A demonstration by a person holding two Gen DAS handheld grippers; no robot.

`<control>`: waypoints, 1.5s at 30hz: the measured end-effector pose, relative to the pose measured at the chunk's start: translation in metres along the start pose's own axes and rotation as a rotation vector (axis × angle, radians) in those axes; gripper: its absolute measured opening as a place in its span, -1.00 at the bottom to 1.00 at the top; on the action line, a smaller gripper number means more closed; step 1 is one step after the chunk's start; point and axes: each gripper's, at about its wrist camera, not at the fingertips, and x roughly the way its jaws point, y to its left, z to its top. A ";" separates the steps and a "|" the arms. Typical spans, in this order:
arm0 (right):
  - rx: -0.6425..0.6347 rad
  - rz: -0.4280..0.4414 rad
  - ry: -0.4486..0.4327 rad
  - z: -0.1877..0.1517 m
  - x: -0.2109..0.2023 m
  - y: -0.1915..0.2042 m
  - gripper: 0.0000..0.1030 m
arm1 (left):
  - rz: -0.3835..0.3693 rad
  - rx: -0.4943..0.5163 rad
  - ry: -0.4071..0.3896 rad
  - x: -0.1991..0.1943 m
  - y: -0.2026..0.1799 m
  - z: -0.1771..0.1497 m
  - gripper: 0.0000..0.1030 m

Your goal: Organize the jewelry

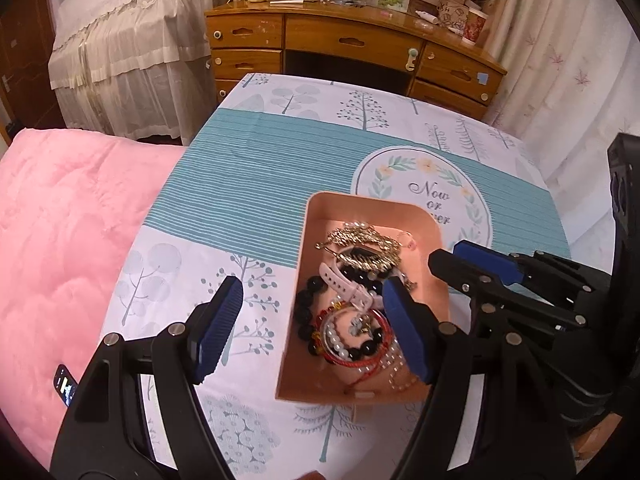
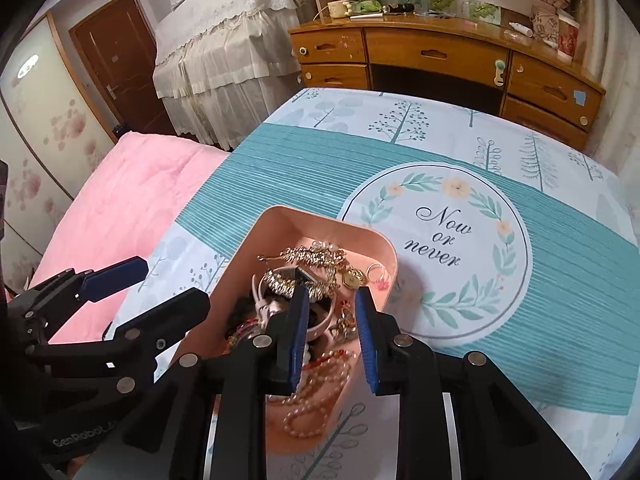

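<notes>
Right wrist view: pink jewelry tray (image 2: 360, 236) is seen on the tree-print tablecloth (image 2: 460, 120). Right gripper (image 2: 332, 340) is held over it at 6 o'clock, jaws narrowly parted, nothing pinched. Left gripper (image 1: 316, 328) is spread wide, straddling the tray's left wall.

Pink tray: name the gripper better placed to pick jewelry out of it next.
Probably the right gripper: its narrowly parted jaws hang over the jewelry pile in the pink tray. The left gripper straddles the tray's left wall, jaws wide.
</notes>
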 end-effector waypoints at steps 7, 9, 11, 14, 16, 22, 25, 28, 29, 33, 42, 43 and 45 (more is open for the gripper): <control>0.009 -0.071 -0.067 -0.031 -0.053 0.001 -0.43 | -0.030 0.041 -0.038 -0.033 -0.021 -0.022 0.36; 0.026 -0.095 -0.093 -0.041 -0.070 -0.002 -0.29 | -0.034 0.051 -0.057 -0.044 -0.028 -0.031 0.36; 0.045 -0.103 -0.122 -0.055 -0.090 -0.005 -0.27 | -0.039 0.063 -0.063 -0.054 -0.036 -0.041 0.36; 0.068 -0.123 -0.141 -0.073 -0.113 -0.007 -0.26 | -0.048 0.076 -0.058 -0.063 -0.047 -0.054 0.36; 0.089 -0.130 -0.153 -0.086 -0.129 -0.008 -0.25 | -0.050 0.083 -0.059 -0.070 -0.052 -0.061 0.36; 0.147 -0.202 -0.197 -0.122 -0.171 -0.007 0.20 | -0.033 0.106 -0.094 -0.091 -0.067 -0.077 0.36; 0.173 -0.233 -0.224 -0.135 -0.187 -0.010 0.45 | -0.037 0.114 -0.103 -0.098 -0.072 -0.082 0.38; 0.193 -0.260 -0.237 -0.146 -0.198 -0.012 0.47 | -0.032 0.135 -0.113 -0.105 -0.077 -0.087 0.39; 0.199 -0.264 -0.239 -0.148 -0.200 -0.012 0.47 | -0.029 0.138 -0.114 -0.106 -0.079 -0.090 0.39; 0.223 -0.264 -0.231 -0.157 -0.204 -0.017 0.47 | -0.019 0.142 -0.103 -0.105 -0.084 -0.093 0.39; 0.249 -0.269 -0.188 -0.166 -0.196 -0.024 0.47 | 0.020 0.161 -0.056 -0.096 -0.090 -0.101 0.39; 0.251 -0.272 -0.185 -0.167 -0.195 -0.025 0.47 | 0.025 0.163 -0.055 -0.095 -0.090 -0.102 0.39; 0.253 -0.274 -0.183 -0.167 -0.193 -0.025 0.47 | 0.027 0.167 -0.054 -0.094 -0.090 -0.102 0.39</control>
